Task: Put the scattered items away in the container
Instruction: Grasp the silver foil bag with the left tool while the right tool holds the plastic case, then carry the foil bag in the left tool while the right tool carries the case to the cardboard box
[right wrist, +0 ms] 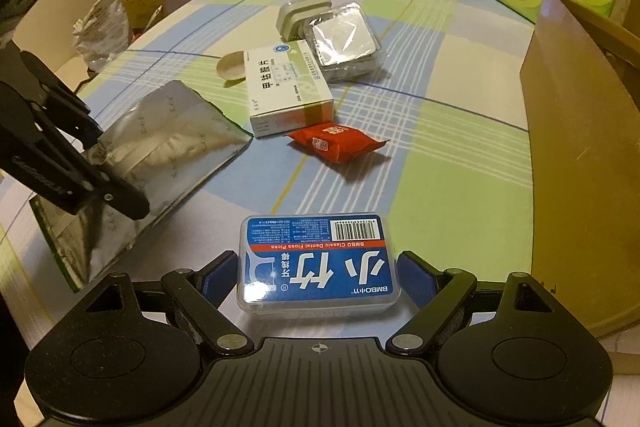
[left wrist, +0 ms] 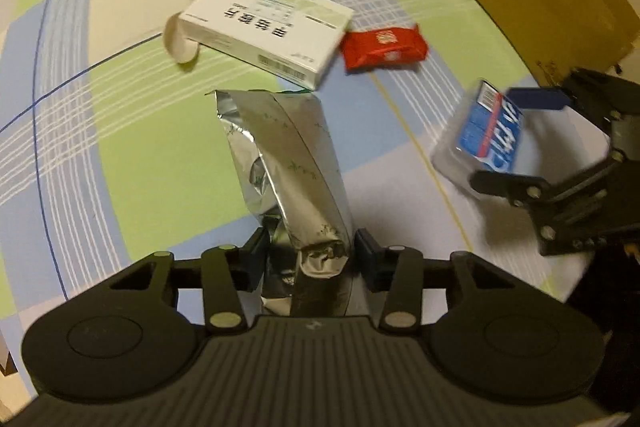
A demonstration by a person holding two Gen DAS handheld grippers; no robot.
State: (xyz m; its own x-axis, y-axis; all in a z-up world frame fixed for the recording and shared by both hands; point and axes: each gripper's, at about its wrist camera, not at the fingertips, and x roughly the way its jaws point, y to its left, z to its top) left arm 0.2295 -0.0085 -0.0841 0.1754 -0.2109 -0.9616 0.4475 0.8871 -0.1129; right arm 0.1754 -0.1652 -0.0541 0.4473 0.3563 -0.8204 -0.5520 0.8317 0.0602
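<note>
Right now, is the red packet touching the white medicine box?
Apart. In the right wrist view a strip of tablecloth shows between the red packet and the white medicine box; the left wrist view shows that gap too.

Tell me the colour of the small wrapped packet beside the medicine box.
Red, with a small white mark; clearest in the right wrist view.

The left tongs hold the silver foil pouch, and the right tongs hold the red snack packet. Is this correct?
Not quite. The right tongs hold the blue floss pick box, as the right wrist view shows; the red snack packet lies on the table. The left tongs do hold the silver foil pouch.
</note>
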